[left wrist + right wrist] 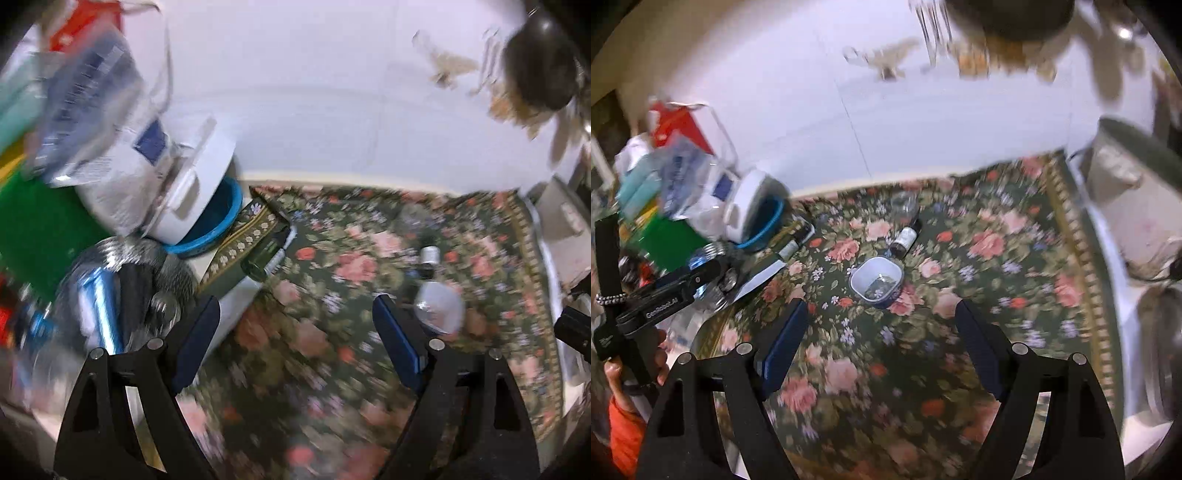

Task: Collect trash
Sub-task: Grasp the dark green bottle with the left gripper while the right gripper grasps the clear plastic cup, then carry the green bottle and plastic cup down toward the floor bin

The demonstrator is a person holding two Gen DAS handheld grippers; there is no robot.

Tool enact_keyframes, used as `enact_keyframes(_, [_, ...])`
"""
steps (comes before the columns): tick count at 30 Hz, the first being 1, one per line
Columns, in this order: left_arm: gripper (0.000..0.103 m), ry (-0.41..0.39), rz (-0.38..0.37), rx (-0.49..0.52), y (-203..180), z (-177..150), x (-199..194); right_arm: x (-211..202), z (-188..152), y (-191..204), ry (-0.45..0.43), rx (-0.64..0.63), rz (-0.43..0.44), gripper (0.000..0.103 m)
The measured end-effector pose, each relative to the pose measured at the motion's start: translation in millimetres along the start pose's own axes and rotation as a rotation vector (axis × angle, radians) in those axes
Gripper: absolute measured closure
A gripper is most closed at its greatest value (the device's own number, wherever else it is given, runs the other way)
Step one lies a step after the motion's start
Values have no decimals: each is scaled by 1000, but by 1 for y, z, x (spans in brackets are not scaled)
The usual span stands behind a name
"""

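Observation:
A small white-and-blue plastic cup (876, 281) lies on the floral tablecloth (923, 332), with a crumpled bit inside. A small dark bottle with a white label (905, 240) lies just beyond it, and a clear glass (904, 204) stands behind that. The cup (439, 308) and the bottle (428, 258) also show in the left wrist view, blurred. My right gripper (882, 325) is open and empty, just short of the cup. My left gripper (295, 321) is open and empty, left of the cup. The left gripper's body (665, 299) shows at the right wrist view's left edge.
At the left stands a pile: a white tub (192, 192) over a blue bowl (218, 225), plastic wrappers (92, 92), a green pack (33, 229), a shiny blue can (103, 306). A dark small bottle (264, 258) lies by it. A white wall (314, 110) is behind. A container (1126, 192) stands right.

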State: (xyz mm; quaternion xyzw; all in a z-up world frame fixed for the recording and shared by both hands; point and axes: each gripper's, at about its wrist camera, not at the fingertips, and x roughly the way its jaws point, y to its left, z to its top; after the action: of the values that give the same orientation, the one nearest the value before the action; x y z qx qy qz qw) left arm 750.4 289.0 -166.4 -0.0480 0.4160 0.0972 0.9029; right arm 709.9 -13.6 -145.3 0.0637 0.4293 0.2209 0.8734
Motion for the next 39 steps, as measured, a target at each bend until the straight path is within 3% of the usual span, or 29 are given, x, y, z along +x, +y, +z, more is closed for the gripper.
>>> enact_keyframes(9, [19, 90, -25, 96, 35, 33, 121, 115, 14, 0, 163, 208, -109, 24])
enact_keyframes(18, [33, 144, -32, 143, 37, 36, 176, 180, 19, 2, 231, 332, -113, 24])
enact_keyframes(22, [40, 170, -53, 133, 35, 36, 185, 193, 19, 9, 244, 318, -136, 24])
enact_keyframes(27, [62, 220, -51, 128, 29, 32, 190, 201, 17, 11, 252, 267, -172, 24])
enact_keyframes(34, [62, 222, -86, 69, 20, 22, 168, 182, 11, -1, 213, 208, -186, 28])
enact_keyframes(39, [62, 173, -123, 54, -3, 18, 129, 150, 7, -14, 180, 186, -167, 28])
